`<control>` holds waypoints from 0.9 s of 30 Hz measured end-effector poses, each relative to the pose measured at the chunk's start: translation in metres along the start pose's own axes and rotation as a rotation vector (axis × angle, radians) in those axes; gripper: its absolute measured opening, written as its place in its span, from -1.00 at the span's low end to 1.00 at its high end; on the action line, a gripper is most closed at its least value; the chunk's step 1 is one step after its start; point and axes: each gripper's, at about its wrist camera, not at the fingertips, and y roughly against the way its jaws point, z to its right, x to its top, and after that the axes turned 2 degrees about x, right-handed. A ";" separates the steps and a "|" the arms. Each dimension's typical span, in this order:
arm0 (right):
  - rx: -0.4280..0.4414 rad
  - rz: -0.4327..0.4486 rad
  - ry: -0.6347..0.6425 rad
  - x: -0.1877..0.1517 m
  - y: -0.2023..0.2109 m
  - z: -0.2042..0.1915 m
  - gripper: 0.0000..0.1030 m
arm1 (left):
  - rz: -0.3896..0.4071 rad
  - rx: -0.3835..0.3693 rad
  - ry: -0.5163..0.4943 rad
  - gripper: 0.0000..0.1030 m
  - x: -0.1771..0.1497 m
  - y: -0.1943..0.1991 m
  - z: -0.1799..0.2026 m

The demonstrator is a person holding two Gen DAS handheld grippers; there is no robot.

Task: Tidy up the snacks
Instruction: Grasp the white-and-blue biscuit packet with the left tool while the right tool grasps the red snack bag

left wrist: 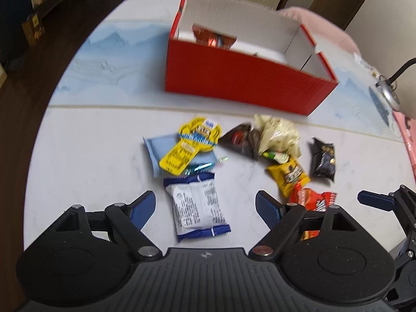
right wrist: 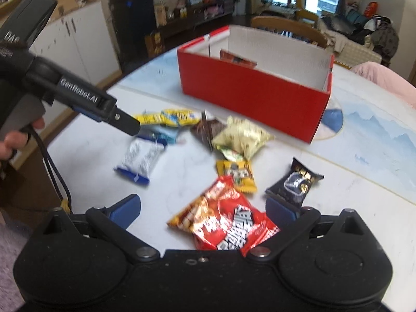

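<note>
Loose snack packs [left wrist: 197, 205] nr red box [left wrist: 241, 88]

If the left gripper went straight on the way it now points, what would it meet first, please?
Most likely the white and blue snack packet, which lies on the table between the open left gripper's fingers. Nothing stands in the way, though depth is hard to judge.

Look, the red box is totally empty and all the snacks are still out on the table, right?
Not quite. The red box isn't empty: an orange-red packet already sits inside, seen in both wrist views. The other snacks, like the white-and-blue packet, are still out on the table.
</note>
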 end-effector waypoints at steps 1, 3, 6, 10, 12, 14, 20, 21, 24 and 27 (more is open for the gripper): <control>0.006 -0.013 0.008 -0.001 -0.003 0.002 0.99 | -0.017 0.008 0.010 0.64 0.000 -0.006 0.000; 0.010 -0.033 0.028 -0.002 -0.010 0.005 0.99 | -0.042 0.014 0.023 0.64 0.001 -0.015 -0.001; 0.017 -0.067 0.097 -0.003 -0.023 0.007 0.99 | -0.073 0.027 0.037 0.64 0.002 -0.029 -0.001; 0.024 -0.116 0.228 -0.005 -0.036 0.005 0.98 | -0.107 0.043 0.056 0.64 0.004 -0.045 0.001; 0.033 -0.139 0.266 -0.006 -0.042 0.005 0.98 | -0.121 0.055 0.068 0.64 0.005 -0.052 0.001; 0.042 -0.158 0.300 -0.006 -0.048 0.005 0.97 | -0.133 0.067 0.076 0.64 0.006 -0.058 0.000; 0.053 -0.191 0.371 -0.003 -0.061 0.009 0.97 | -0.154 0.092 0.092 0.63 0.010 -0.070 -0.001; 0.056 -0.202 0.378 -0.002 -0.063 0.010 0.97 | -0.162 0.094 0.095 0.63 0.010 -0.072 -0.002; 0.088 -0.233 0.384 -0.002 -0.070 0.013 0.92 | -0.175 0.109 0.101 0.63 0.012 -0.079 -0.002; 0.105 -0.240 0.396 -0.003 -0.073 0.014 0.81 | -0.174 0.118 0.093 0.63 0.014 -0.082 -0.001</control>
